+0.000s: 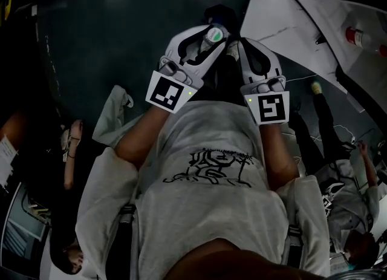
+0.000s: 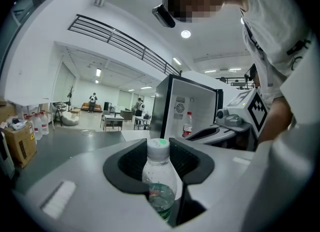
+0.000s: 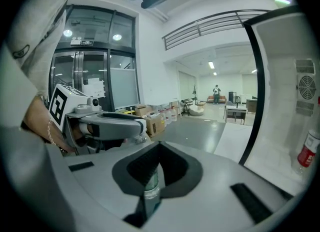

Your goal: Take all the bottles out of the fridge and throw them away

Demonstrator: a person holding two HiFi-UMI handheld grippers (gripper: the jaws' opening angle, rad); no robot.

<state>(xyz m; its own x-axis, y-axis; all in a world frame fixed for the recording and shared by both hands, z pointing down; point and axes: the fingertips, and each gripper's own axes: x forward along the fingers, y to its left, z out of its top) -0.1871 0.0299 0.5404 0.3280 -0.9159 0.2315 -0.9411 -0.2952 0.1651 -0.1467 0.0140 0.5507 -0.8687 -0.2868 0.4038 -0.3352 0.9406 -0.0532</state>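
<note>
Left gripper (image 1: 211, 38) grasps 1 clear water bottle (image 2: 160, 176); right gripper (image 1: 234, 48) has its jaws clenched together beside an open fridge (image 2: 200, 103).

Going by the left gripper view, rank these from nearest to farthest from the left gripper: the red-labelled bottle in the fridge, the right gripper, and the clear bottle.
1. The clear bottle: gripped between the left gripper's own jaws.
2. The right gripper: just to the right, in front of the fridge.
3. The red-labelled bottle: standing inside the open fridge, behind the right gripper.
</note>
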